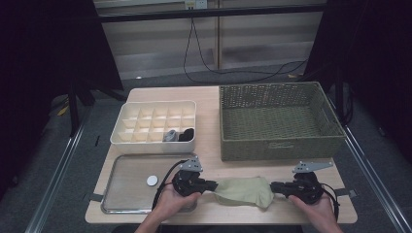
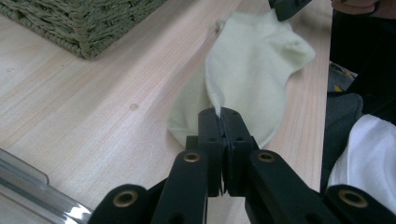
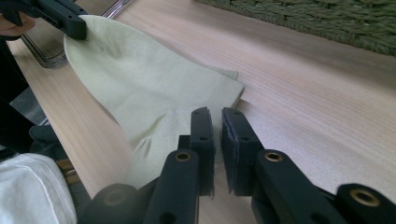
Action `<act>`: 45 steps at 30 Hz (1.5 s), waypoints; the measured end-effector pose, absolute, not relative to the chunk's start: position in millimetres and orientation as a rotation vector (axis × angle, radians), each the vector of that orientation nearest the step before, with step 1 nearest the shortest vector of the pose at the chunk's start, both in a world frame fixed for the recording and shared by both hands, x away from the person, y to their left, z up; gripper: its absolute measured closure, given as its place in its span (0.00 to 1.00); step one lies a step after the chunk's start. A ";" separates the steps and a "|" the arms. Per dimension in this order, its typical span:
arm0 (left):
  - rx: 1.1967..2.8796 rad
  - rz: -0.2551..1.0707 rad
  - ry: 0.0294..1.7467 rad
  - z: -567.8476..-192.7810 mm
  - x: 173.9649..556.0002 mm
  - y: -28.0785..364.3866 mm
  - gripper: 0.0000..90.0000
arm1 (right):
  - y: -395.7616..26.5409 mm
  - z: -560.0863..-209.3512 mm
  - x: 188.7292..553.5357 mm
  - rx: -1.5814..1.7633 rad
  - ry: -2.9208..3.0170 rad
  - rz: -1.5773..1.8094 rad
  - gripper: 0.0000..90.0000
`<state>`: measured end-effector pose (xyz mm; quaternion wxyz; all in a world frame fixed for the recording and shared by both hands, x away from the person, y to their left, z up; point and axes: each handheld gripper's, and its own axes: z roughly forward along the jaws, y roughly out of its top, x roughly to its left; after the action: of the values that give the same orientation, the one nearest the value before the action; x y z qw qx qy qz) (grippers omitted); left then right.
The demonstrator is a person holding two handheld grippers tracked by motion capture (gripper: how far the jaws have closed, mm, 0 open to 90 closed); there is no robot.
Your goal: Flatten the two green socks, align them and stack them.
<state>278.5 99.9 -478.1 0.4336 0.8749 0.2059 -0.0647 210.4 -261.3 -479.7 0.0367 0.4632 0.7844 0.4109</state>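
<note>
From above, the table sits mid-frame with a pale sock [image 1: 244, 191] stretched flat near its lower edge, between the two grippers. The left gripper [image 1: 212, 185] meets the sock's left end, the right gripper [image 1: 273, 187] sits at its right end, and a hand [image 1: 171, 204] comes in from the bottom behind the left one. At lower left lies a metal tray [image 1: 124, 194] with a small white disc [image 1: 152, 180] in it. Above the tray is a white divided box [image 1: 155, 124] with two dark items in its lower right cells. A woven green basket [image 1: 279, 121] takes up the upper right of the table.

In the left gripper view, the left gripper [image 2: 223, 116] rises from the bottom with its jaws pressed together, pinching a raised fold of the sock [image 2: 254, 70]. The sock runs away toward the upper right, where the tip of the other gripper [image 2: 285, 7] meets its far end. The basket [image 2: 79, 23] fills the upper left corner and the tray's rim [image 2: 42, 193] shows at lower left.

In the right gripper view, the right gripper [image 3: 215, 119] has its jaws slightly apart, a narrow gap between the pads; they sit just off the sock's near edge and nothing is caught between them. The sock [image 3: 144, 88] spreads toward the upper left, where the other gripper [image 3: 70, 21] clamps its far end. The basket [image 3: 317, 23] crosses the top right.
</note>
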 end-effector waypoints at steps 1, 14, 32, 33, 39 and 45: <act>2.174 -0.167 0.506 -477.8 277.8 99.4 0.93 | -260.9 -479.0 210.1 1.417 2.402 1.263 0.90; 2.132 -0.098 0.528 -466.9 284.0 94.1 0.72 | -244.4 -481.0 214.0 1.358 2.461 1.281 0.97; 2.302 -0.185 0.367 -487.6 272.9 57.4 0.82 | -239.1 -492.3 225.3 1.370 2.486 1.173 0.94; 2.309 -0.190 0.353 -491.6 269.7 55.1 0.83 | -238.7 -492.3 225.7 1.368 2.486 1.172 0.93; 2.331 -0.198 0.332 -493.9 265.6 54.1 0.81 | -238.2 -492.5 227.6 1.369 2.477 1.175 0.89; 2.327 -0.196 0.320 -495.4 266.7 54.7 0.82 | -247.4 -489.3 227.8 1.396 2.428 1.223 0.81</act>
<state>266.7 54.7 -495.4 0.3823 0.9122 0.1253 -0.0770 227.8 -247.4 -489.3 0.0431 0.4564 0.7938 0.3998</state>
